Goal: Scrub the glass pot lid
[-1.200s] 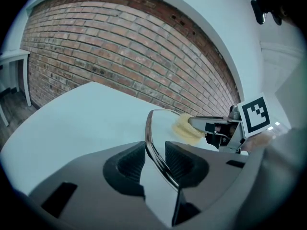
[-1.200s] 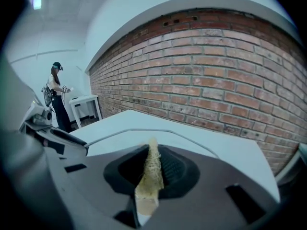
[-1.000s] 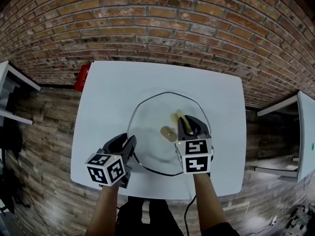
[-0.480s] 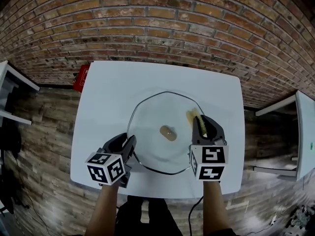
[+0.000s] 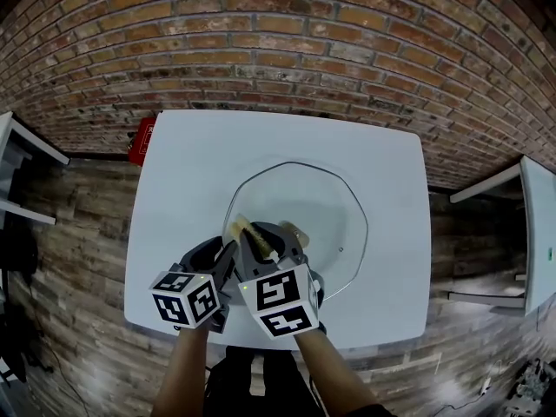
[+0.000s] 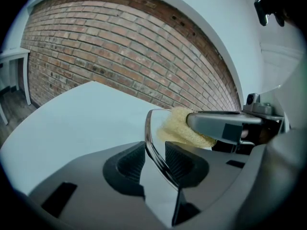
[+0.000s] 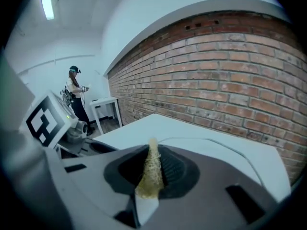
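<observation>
Reaches forward with both bare forearms (image 5: 187, 372), side by side. Clamps the left gripper (image 5: 217, 252) on the rim of the glass lid (image 6: 152, 145) — thin edge pinched between the ribbed pads (image 6: 182, 159), with only a narrow gap kept. Pinches a yellow sponge (image 7: 151, 174) in the right gripper (image 5: 265, 237), squeezed flat and poking out past the fingertips. Holds the right jaws close beside the left jaws, just to their right and slightly ahead — marker cubes (image 5: 187, 298) nearly touching.
</observation>
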Demonstrator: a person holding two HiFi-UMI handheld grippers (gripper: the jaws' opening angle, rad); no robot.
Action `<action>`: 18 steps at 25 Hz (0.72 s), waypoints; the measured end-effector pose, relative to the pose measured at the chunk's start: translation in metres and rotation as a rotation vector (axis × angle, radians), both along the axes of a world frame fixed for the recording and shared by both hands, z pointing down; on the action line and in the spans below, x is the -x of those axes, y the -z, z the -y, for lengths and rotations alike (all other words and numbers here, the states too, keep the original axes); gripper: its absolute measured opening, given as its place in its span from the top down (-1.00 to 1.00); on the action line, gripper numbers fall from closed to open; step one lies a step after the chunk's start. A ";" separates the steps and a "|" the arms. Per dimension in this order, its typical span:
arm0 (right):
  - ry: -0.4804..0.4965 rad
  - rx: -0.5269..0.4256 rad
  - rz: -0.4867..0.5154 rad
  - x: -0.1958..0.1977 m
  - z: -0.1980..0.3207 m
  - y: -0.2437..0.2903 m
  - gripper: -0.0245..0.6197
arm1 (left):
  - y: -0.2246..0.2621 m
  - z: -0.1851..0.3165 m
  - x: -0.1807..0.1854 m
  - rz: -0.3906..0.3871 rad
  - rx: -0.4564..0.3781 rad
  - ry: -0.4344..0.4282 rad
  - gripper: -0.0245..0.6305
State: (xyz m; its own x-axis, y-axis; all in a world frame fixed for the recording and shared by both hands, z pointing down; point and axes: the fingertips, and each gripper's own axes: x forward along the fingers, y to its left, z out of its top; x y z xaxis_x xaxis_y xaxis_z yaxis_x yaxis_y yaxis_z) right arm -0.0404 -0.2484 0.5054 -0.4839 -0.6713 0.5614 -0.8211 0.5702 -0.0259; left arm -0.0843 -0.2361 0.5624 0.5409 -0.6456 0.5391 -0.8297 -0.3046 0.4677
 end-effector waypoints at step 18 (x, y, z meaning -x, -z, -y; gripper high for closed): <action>-0.374 0.080 -0.193 -0.193 -0.001 -0.027 0.74 | 0.000 0.002 0.001 0.012 -0.003 0.011 0.52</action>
